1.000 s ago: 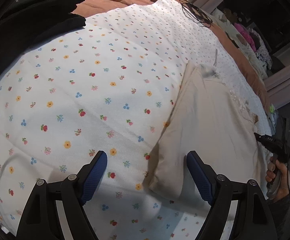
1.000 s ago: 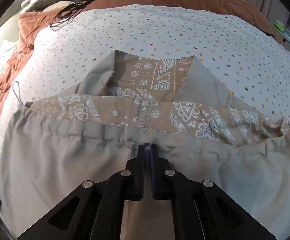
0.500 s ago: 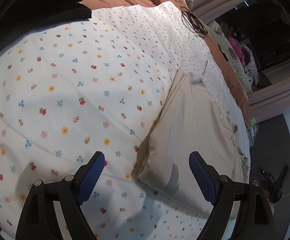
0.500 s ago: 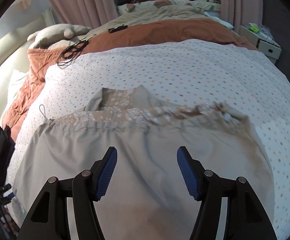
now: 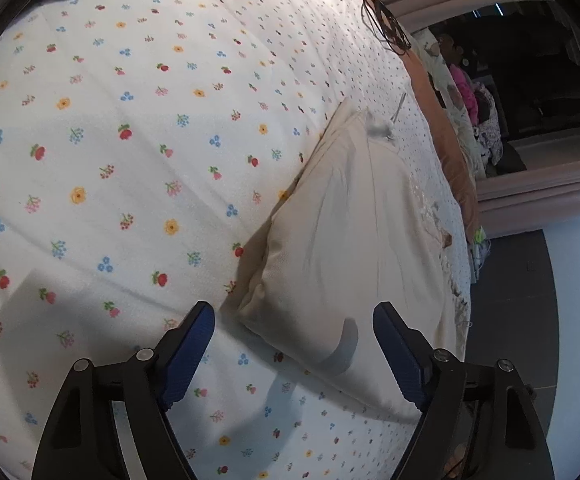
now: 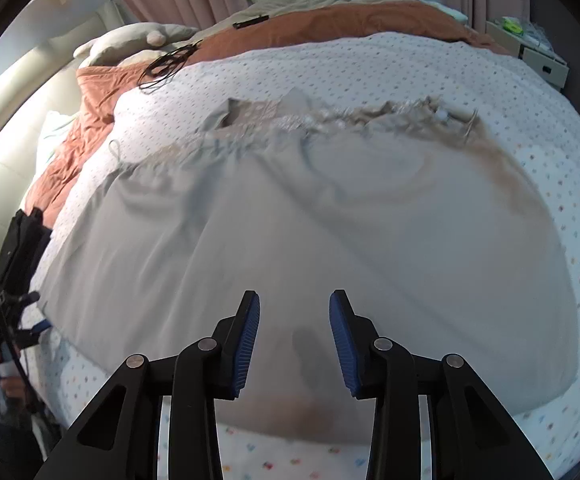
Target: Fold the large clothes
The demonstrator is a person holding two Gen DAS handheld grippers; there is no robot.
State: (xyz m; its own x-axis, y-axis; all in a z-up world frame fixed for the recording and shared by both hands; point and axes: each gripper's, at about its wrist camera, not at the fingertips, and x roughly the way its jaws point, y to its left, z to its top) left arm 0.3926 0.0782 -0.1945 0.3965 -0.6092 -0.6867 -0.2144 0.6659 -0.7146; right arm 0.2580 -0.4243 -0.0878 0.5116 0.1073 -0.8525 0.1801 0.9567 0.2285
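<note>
A beige garment with a paisley-lined waistband lies folded flat on the flowered bedspread. In the left wrist view the garment lies to the right, its near corner between my fingers. My left gripper is open and empty just above that corner. My right gripper is open and empty, hovering over the garment's near edge. The left gripper also shows at the left edge of the right wrist view.
An orange blanket and pillows lie at the head of the bed. A black cable rests on the far bedspread. A small cabinet stands at far right. The floor lies beyond the bed's right edge.
My right gripper let go of the garment's waistband, opened, and pulled back toward the near edge. My left gripper stayed open and shifted slightly toward the garment's corner.
</note>
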